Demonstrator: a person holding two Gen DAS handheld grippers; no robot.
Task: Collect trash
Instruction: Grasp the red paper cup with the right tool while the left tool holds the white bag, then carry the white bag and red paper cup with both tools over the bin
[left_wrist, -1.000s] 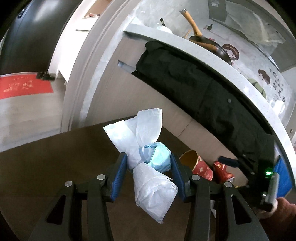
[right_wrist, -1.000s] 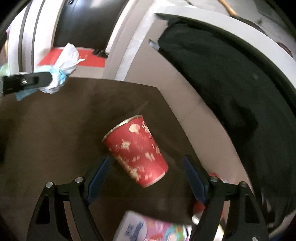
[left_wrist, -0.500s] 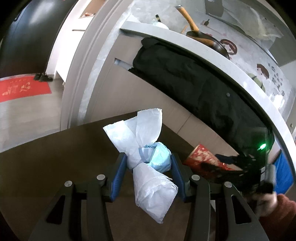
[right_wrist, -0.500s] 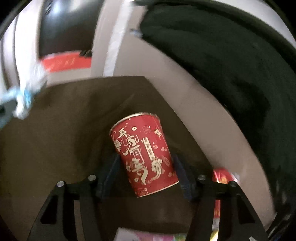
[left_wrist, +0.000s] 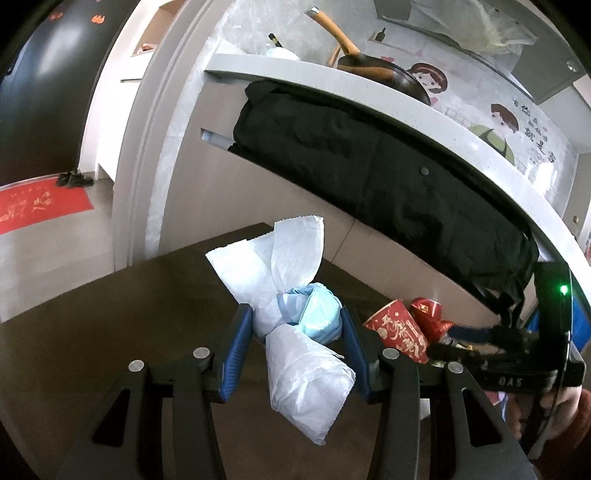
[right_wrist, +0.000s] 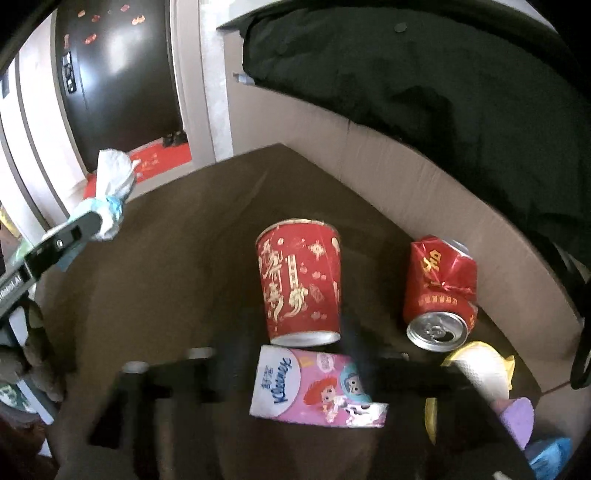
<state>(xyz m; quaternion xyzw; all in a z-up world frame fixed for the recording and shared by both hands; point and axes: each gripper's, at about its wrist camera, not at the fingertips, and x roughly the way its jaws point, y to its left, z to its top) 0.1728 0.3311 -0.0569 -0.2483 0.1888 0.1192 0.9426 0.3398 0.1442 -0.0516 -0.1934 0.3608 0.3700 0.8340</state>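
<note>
Released, the red paper cup (right_wrist: 299, 280) lies on the table (right_wrist: 166, 277), right jaws blurred, state unclear; left jaws pinch crumpled tissue (left_wrist: 291, 317).

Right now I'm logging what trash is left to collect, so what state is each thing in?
Left claw: shut on white tissue wad.
White tissue wad with blue mask: clamped, lifted off the table.
Right claw: blurred, state unclear.
Red paper cup: intact, between the right claw's fingers.
Red drink can: crushed, lying down.
Pink Kleenex tissue pack: lying flat.
</note>
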